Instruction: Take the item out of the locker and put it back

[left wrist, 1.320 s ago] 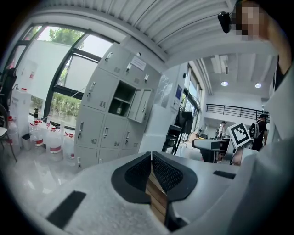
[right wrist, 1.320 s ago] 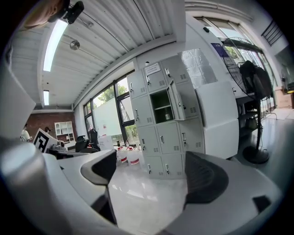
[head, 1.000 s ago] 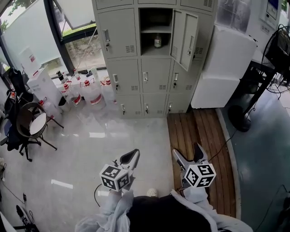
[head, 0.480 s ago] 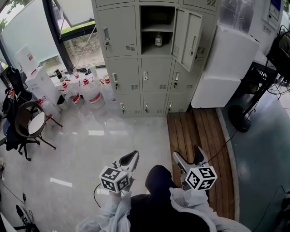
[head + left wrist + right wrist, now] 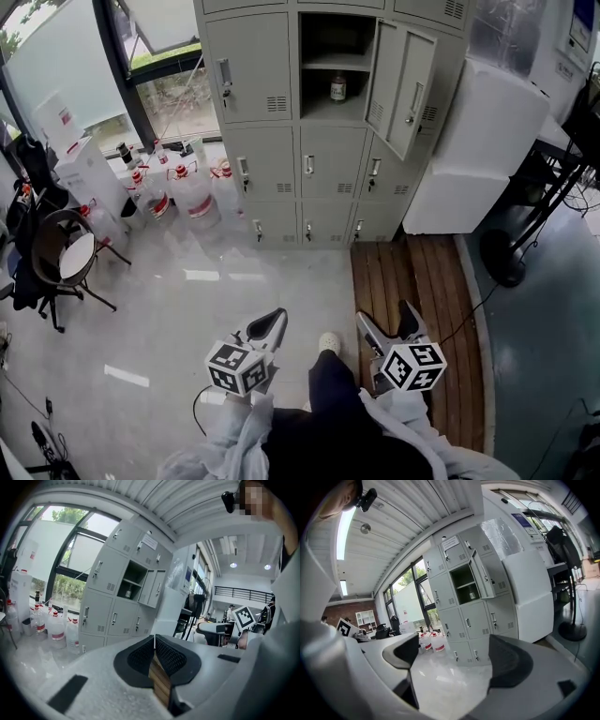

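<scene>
Grey steel lockers (image 5: 272, 141) stand well ahead of the person, and one door (image 5: 403, 84) hangs open to the right of its compartment. On that compartment's lower shelf stands the bottle (image 5: 337, 88), upright, small and too far off for its label to be read; the shelf above it is in shadow and I cannot make out anything there. The left gripper (image 5: 272, 319) is held low over the pale floor with its jaws pressed together on nothing, as its own view (image 5: 154, 641) shows plainly. The right gripper (image 5: 386, 314) sits over the edge of the wooden platform (image 5: 412, 272), jaws spread wide and empty in its view (image 5: 454, 653), far from the bottle (image 5: 472, 595). Jugs (image 5: 192, 192) cluster left of the lockers. The person's dark clothing and a shoe (image 5: 328, 342) hide the floor between the grippers.
</scene>
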A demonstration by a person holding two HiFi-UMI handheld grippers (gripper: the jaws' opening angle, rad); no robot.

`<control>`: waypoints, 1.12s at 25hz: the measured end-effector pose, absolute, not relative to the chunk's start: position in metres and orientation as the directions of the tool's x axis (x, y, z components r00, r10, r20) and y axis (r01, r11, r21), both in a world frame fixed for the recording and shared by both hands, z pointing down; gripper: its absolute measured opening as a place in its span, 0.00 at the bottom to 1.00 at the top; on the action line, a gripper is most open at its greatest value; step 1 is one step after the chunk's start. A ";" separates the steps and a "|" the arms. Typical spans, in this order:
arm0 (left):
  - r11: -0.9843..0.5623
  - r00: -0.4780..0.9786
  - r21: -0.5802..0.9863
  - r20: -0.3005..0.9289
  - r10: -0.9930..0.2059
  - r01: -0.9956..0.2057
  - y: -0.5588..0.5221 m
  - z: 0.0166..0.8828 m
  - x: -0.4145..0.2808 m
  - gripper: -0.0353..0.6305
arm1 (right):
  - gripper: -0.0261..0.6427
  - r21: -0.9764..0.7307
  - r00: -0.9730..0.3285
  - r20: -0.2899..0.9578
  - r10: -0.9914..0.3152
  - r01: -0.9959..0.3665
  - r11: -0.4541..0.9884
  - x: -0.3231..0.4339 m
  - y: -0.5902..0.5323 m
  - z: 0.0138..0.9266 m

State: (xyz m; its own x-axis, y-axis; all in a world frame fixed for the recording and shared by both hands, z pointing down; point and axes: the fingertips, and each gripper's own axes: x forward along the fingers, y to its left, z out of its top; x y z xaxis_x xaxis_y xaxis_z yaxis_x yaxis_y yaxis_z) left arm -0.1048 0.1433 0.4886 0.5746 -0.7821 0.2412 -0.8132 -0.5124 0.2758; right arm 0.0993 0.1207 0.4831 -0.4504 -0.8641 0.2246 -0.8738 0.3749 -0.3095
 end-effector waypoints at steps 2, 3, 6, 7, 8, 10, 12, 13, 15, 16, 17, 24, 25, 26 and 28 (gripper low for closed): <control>-0.515 0.575 0.271 0.234 -0.784 -0.813 0.126 0.487 -0.104 0.08 | 0.71 -0.310 -0.455 0.222 -0.862 -0.872 0.380 0.098 0.103 0.484; -0.514 0.573 0.270 0.232 -0.786 -0.814 0.117 0.487 -0.105 0.08 | 0.71 -0.311 -0.457 0.223 -0.861 -0.871 0.381 0.098 0.094 0.485; -0.503 0.565 0.275 0.241 -0.789 -0.820 0.086 0.490 -0.107 0.08 | 0.71 -0.321 -0.463 0.228 -0.857 -0.866 0.382 0.096 0.062 0.487; -0.500 0.565 0.280 0.246 -0.788 -0.820 0.076 0.491 -0.106 0.08 | 0.71 -0.324 -0.463 0.232 -0.856 -0.866 0.381 0.097 0.052 0.486; -0.498 0.565 0.284 0.251 -0.786 -0.819 0.068 0.491 -0.106 0.08 | 0.71 -0.325 -0.463 0.235 -0.855 -0.866 0.379 0.098 0.043 0.485; -0.495 0.563 0.286 0.256 -0.786 -0.820 0.049 0.490 -0.107 0.07 | 0.71 -0.322 -0.462 0.235 -0.855 -0.867 0.379 0.099 0.022 0.483; -0.491 0.558 0.284 0.256 -0.789 -0.824 0.027 0.488 -0.109 0.08 | 0.71 -0.321 -0.462 0.232 -0.856 -0.867 0.381 0.099 -0.001 0.480; -0.490 0.558 0.285 0.255 -0.790 -0.824 0.016 0.487 -0.109 0.07 | 0.71 -0.319 -0.462 0.233 -0.856 -0.868 0.381 0.099 -0.012 0.479; -0.493 0.561 0.285 0.256 -0.788 -0.822 -0.004 0.485 -0.107 0.07 | 0.71 -0.315 -0.464 0.237 -0.854 -0.868 0.384 0.099 -0.032 0.479; -0.494 0.561 0.283 0.257 -0.787 -0.822 -0.014 0.485 -0.106 0.07 | 0.71 -0.313 -0.467 0.238 -0.852 -0.867 0.387 0.099 -0.042 0.478; -0.495 0.561 0.281 0.257 -0.787 -0.822 -0.024 0.485 -0.104 0.07 | 0.71 -0.312 -0.470 0.239 -0.850 -0.866 0.391 0.099 -0.052 0.478; -0.490 0.554 0.275 0.255 -0.793 -0.828 -0.090 0.483 -0.100 0.08 | 0.71 -0.305 -0.497 0.245 -0.833 -0.855 0.420 0.098 -0.115 0.477; -0.485 0.549 0.275 0.253 -0.796 -0.830 -0.098 0.483 -0.100 0.08 | 0.71 -0.304 -0.502 0.245 -0.829 -0.852 0.426 0.098 -0.124 0.477; -0.482 0.547 0.275 0.252 -0.799 -0.832 -0.106 0.483 -0.099 0.08 | 0.71 -0.303 -0.506 0.247 -0.826 -0.850 0.430 0.099 -0.132 0.477; -0.479 0.543 0.274 0.253 -0.800 -0.834 -0.121 0.484 -0.097 0.08 | 0.71 -0.304 -0.513 0.250 -0.821 -0.847 0.436 0.101 -0.149 0.479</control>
